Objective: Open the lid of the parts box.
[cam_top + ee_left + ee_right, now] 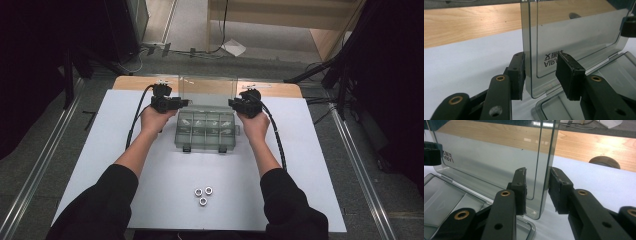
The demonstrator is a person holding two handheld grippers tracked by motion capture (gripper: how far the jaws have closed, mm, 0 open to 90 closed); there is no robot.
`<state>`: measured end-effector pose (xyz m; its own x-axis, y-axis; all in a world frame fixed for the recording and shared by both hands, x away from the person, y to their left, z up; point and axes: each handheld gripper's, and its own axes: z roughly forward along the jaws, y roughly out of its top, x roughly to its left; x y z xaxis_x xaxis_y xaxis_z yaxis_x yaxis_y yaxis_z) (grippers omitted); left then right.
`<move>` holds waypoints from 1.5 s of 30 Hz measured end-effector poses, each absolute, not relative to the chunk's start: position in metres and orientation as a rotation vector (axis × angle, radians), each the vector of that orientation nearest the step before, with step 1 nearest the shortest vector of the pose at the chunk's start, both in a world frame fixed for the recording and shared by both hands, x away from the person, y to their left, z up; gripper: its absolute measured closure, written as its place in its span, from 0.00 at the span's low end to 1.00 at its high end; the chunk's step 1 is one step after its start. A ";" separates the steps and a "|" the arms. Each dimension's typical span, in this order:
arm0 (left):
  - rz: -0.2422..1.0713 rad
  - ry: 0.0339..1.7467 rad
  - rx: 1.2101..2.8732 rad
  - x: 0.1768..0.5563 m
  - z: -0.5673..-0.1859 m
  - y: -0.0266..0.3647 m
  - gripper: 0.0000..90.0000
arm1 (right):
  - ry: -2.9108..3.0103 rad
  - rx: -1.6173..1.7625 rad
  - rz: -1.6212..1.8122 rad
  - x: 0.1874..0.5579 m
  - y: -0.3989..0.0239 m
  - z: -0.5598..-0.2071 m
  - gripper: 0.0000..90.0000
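The clear lid (207,86) of the plastic box (206,131) stands upright at the table's (125,165) twelve o'clock side, bearing mirrored lettering (hard to read). The left gripper (540,75) straddles its left edge, one pad touching, the other apart. The right gripper (537,191) brackets its right edge, jaws parted. Three nuts (203,194) lie at six o'clock.
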<state>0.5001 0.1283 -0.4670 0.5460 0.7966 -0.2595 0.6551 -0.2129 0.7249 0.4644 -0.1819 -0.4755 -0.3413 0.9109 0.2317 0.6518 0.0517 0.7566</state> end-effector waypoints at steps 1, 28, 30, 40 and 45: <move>0.216 1.174 1.952 0.500 -0.468 0.128 0.65 | 2.024 1.585 1.176 0.465 -0.182 -0.477 0.76; 0.225 1.227 1.980 0.500 -0.481 0.125 0.64 | 1.988 1.696 1.208 0.471 -0.175 -0.495 0.64; 0.228 1.229 1.978 0.500 -0.482 0.124 0.64 | 1.994 1.702 1.205 0.471 -0.175 -0.495 0.63; 0.178 1.257 1.975 0.503 -0.486 0.125 0.62 | 2.016 1.787 1.234 0.475 -0.180 -0.502 0.61; 0.181 1.263 1.975 0.503 -0.487 0.125 0.60 | 2.021 1.802 1.222 0.475 -0.179 -0.503 0.60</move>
